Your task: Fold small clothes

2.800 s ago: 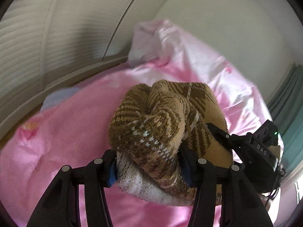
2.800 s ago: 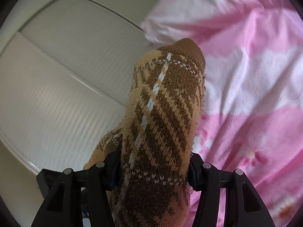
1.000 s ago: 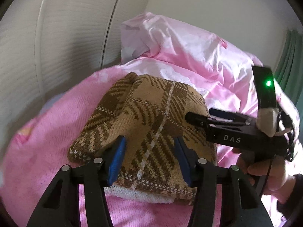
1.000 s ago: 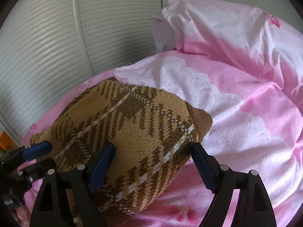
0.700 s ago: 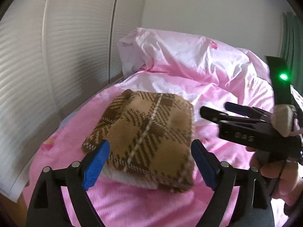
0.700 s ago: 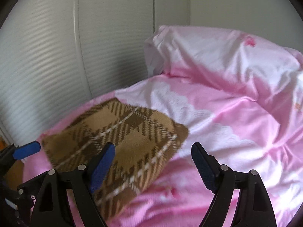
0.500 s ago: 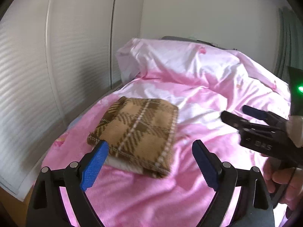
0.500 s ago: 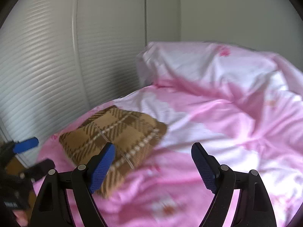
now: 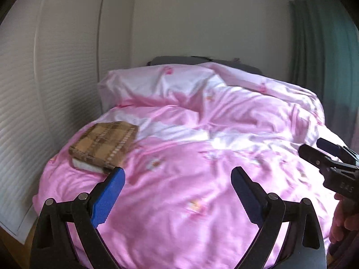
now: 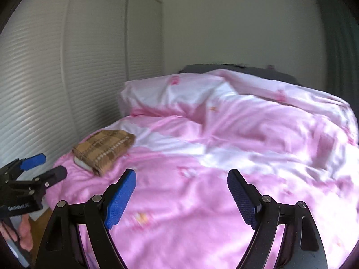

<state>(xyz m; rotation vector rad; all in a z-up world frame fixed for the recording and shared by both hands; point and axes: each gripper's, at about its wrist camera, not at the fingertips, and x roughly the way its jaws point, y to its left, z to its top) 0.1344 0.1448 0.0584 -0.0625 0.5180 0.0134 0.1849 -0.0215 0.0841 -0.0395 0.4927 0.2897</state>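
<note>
A folded brown plaid knit garment (image 9: 104, 142) lies on a folded white piece (image 9: 86, 167) at the left edge of the pink bed (image 9: 202, 179). It also shows in the right wrist view (image 10: 105, 149). My left gripper (image 9: 177, 177) is open and empty, held back above the bed, right of the stack. My right gripper (image 10: 181, 179) is open and empty, also held back from the stack. The right gripper shows at the right edge of the left wrist view (image 9: 325, 151); the left gripper shows at the left edge of the right wrist view (image 10: 42, 165).
Rumpled pink duvet (image 10: 246, 134) covers the bed, with a pillow (image 9: 157, 85) at the head. White slatted wardrobe doors (image 10: 44, 78) stand close along the left side. A green curtain (image 9: 323, 56) hangs at the far right. Wooden floor (image 10: 40, 224) shows below the bed's left edge.
Both grippers let go of the plaid garment, opened wide and pulled back from it. The folded garment stays on the white piece at the bed's left edge.
</note>
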